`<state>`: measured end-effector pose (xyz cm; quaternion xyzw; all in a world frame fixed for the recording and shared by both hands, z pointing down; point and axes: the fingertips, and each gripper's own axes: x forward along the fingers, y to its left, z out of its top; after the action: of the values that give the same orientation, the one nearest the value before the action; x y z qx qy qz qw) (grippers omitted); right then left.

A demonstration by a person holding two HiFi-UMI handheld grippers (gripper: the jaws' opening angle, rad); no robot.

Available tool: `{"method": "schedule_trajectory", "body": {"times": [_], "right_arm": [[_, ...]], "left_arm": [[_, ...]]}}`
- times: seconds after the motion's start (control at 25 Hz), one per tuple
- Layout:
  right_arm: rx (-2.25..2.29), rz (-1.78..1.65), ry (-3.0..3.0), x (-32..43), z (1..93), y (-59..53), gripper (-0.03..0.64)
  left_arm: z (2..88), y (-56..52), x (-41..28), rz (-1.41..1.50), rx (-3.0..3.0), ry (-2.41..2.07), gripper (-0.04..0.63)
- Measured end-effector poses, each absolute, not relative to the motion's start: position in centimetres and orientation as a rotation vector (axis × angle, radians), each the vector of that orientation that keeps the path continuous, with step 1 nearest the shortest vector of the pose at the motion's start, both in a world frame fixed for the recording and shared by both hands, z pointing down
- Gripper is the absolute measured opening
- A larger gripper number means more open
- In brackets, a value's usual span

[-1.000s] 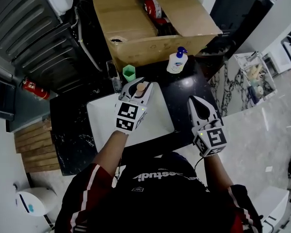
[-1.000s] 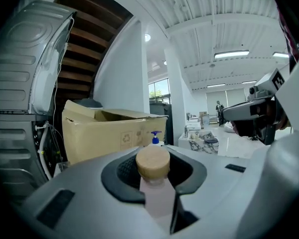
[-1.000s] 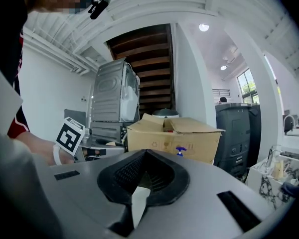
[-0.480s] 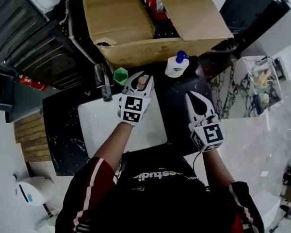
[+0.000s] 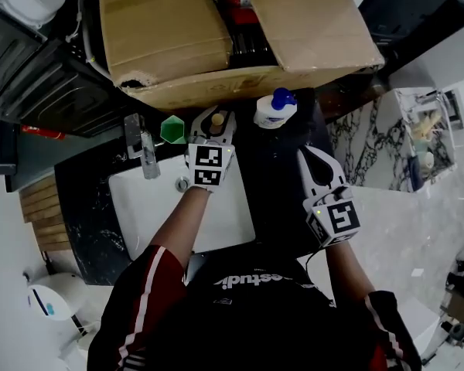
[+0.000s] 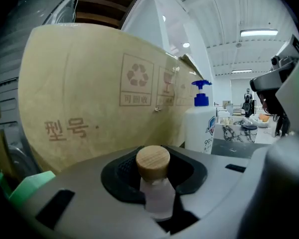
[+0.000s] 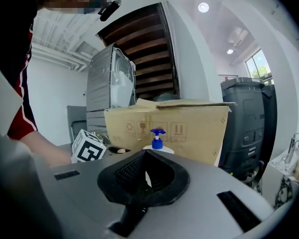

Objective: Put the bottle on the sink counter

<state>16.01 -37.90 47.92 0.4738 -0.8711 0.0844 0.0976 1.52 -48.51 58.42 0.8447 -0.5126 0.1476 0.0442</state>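
Two grippers in frame, only one is doing work. Left gripper [image 5: 214, 128] is clamping the bottle [image 6: 153, 166] between its pads (small clear body, round wooden stopper), with the stopper up and the long axis standing upright. Right gripper [image 5: 318, 168] is sitting pinched together with nothing in it, over the dark counter [image 5: 282, 195] right of the sink basin [image 5: 151, 211]. The left hand is the one that counts here, since it is carrying.

Relation that matters: the bottle is hanging past the basin's far edge, over the counter strip in front of the cardboard box [image 5: 170, 49]. It is sitting between the green cup [image 5: 172, 129] on its left and the pump bottle [image 5: 274, 108] on its right, near both and touching neither. The jaws are hiding its base, so I can't tell whether it is touching the counter. My read: the set-down is needing a straight drop and a release, nothing sideways.

Writing: the box is showing 型号 plus a recycling mark and a fragile-glass mark. The pump bottle label is showing "99", brand not legible.
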Motion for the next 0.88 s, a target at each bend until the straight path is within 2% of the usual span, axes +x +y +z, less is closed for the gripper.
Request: {"method": "schedule_trajectory", "body": {"times": [0.56, 0.88], "right_arm": [[1.391, 0.262, -2.605, 16.5, 49.0, -38.3, 0.038], [1.397, 0.242, -2.589, 17.1, 48.5, -37.1, 0.038]], "left_arm": [[59.0, -49.5, 1.8, 0.464, 2.608, -1.630, 0.127], [57.6, -48.9, 1.6, 0.468, 2.638, -1.640, 0.166]]}}
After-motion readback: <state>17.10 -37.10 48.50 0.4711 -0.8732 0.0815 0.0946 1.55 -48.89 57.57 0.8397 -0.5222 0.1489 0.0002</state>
